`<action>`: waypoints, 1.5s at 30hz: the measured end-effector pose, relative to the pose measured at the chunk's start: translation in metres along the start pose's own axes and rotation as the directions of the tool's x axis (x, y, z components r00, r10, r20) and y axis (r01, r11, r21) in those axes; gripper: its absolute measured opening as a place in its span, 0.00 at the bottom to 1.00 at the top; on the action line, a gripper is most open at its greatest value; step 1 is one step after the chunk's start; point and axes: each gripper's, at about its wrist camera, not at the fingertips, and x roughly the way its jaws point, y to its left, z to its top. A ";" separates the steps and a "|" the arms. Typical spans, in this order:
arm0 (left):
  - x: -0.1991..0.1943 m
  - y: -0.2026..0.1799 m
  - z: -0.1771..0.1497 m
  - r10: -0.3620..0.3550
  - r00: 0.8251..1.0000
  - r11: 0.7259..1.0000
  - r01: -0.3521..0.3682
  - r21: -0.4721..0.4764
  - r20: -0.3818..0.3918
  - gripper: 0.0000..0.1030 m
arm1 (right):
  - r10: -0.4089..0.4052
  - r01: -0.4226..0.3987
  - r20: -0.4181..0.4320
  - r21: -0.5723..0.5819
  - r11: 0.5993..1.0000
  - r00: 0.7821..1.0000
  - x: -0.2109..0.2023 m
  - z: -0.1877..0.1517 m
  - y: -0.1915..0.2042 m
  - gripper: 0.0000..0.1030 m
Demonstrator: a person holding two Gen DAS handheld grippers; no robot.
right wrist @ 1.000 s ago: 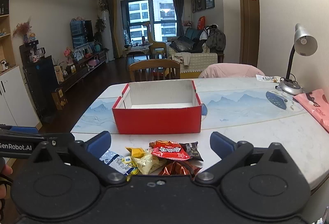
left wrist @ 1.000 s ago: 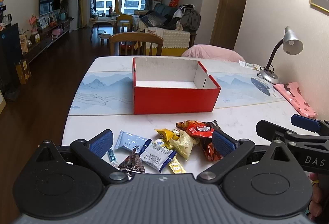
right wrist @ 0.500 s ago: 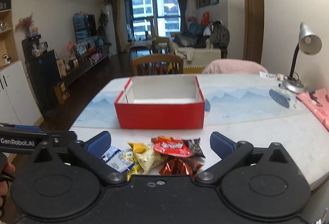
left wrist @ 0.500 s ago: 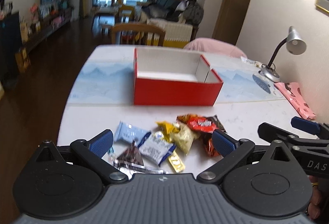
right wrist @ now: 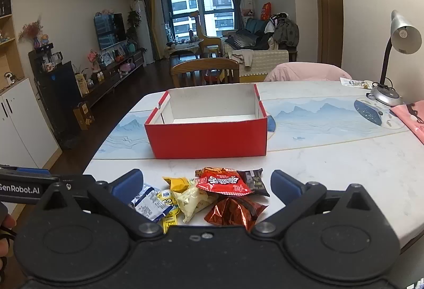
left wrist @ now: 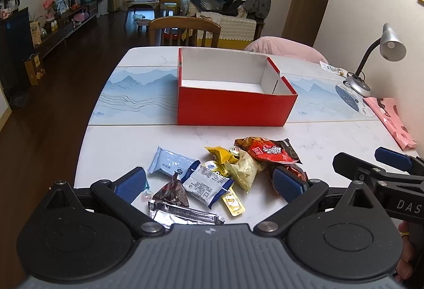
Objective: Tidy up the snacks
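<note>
An open red box (left wrist: 235, 106) with a white inside stands empty on the table; it also shows in the right wrist view (right wrist: 209, 135). A pile of snack packets lies in front of it: a light blue bar (left wrist: 171, 163), a white-blue packet (left wrist: 206, 183), a red packet (left wrist: 267, 151), a yellow one (left wrist: 218, 154), a silver wrapper (left wrist: 182, 213). My left gripper (left wrist: 209, 184) is open above the pile, holding nothing. My right gripper (right wrist: 205, 184) is open over the red packet (right wrist: 222, 181) and a copper foil packet (right wrist: 233, 210), holding nothing.
A desk lamp (left wrist: 381, 50) and a pink bag (left wrist: 392, 119) sit at the table's right side. A wooden chair (left wrist: 184, 30) and a pink-covered chair (left wrist: 286, 48) stand behind the table. The right gripper's body shows at right in the left wrist view (left wrist: 381, 177).
My left gripper has tilted down and come closer over the pile, so more packets show between its fingers. My right gripper has shifted only slightly. Both stay open.
</note>
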 end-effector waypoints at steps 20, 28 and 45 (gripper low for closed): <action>0.091 0.068 -0.020 0.065 0.922 0.923 -0.201 -0.329 -0.382 0.99 | -0.065 0.043 -0.251 -0.092 0.995 0.966 0.081 -0.030 -0.042 0.88; 0.128 0.069 -0.038 0.035 0.875 0.874 -0.262 -0.410 -0.483 0.98 | -0.039 0.012 -0.336 -0.081 0.997 0.941 0.115 -0.033 -0.043 0.86; 0.161 0.062 -0.049 0.011 0.839 0.822 -0.317 -0.473 -0.544 0.87 | 0.051 -0.283 -0.508 -0.392 0.875 0.860 0.177 -0.029 -0.042 0.77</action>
